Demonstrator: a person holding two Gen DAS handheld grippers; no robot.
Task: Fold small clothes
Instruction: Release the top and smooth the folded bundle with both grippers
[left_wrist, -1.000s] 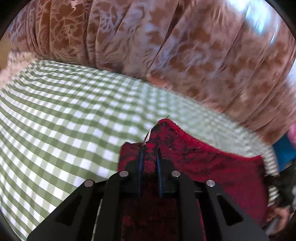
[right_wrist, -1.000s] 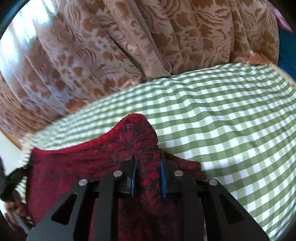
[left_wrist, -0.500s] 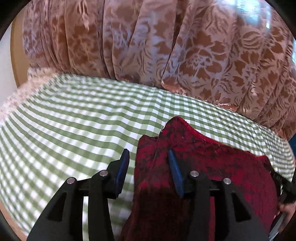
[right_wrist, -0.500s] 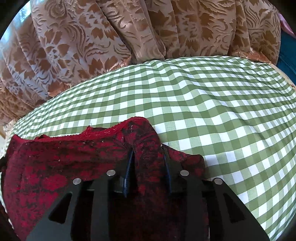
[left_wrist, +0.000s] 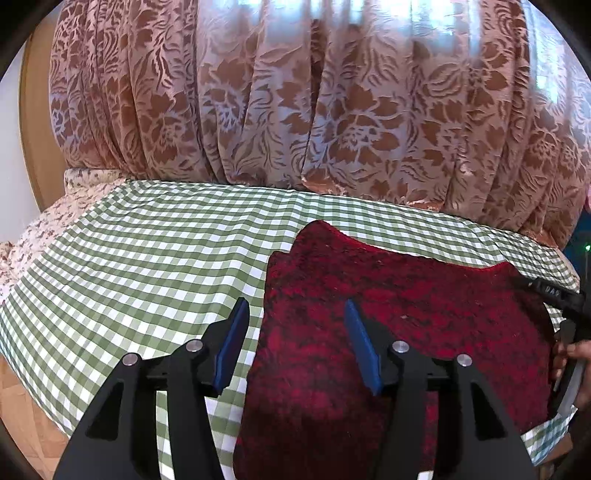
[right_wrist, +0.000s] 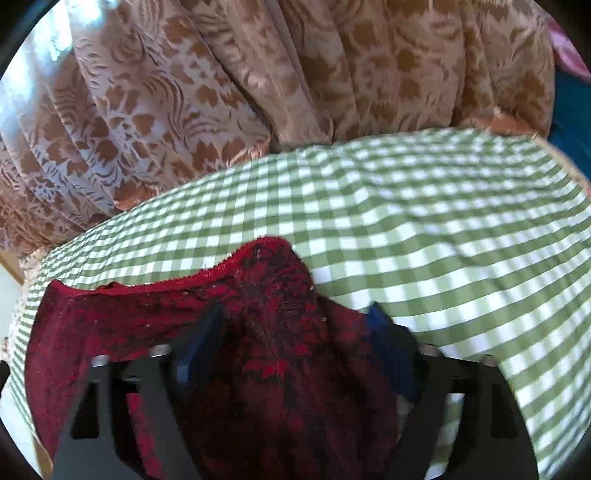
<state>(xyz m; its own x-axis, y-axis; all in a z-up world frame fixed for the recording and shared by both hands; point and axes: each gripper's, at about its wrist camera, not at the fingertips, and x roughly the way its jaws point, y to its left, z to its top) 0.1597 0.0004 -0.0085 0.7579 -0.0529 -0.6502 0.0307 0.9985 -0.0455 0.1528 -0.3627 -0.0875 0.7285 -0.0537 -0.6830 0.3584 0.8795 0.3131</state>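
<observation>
A dark red and black patterned cloth lies flat on the green checked tablecloth. My left gripper is open above the cloth's left edge, holding nothing. In the right wrist view the same cloth bunches up between the fingers of my right gripper, whose jaws stand wide apart. The cloth's right corner rises in a hump in front of that gripper. The other gripper and a hand show at the left wrist view's right edge.
A brown floral curtain hangs close behind the table's far edge. A floral fabric lies at the table's left end. The checked tablecloth stretches to the right of the cloth.
Both grippers were shut on the cloth's corners a second ago. Both have opened and let go, the left one first. The cloth has settled onto the table.
</observation>
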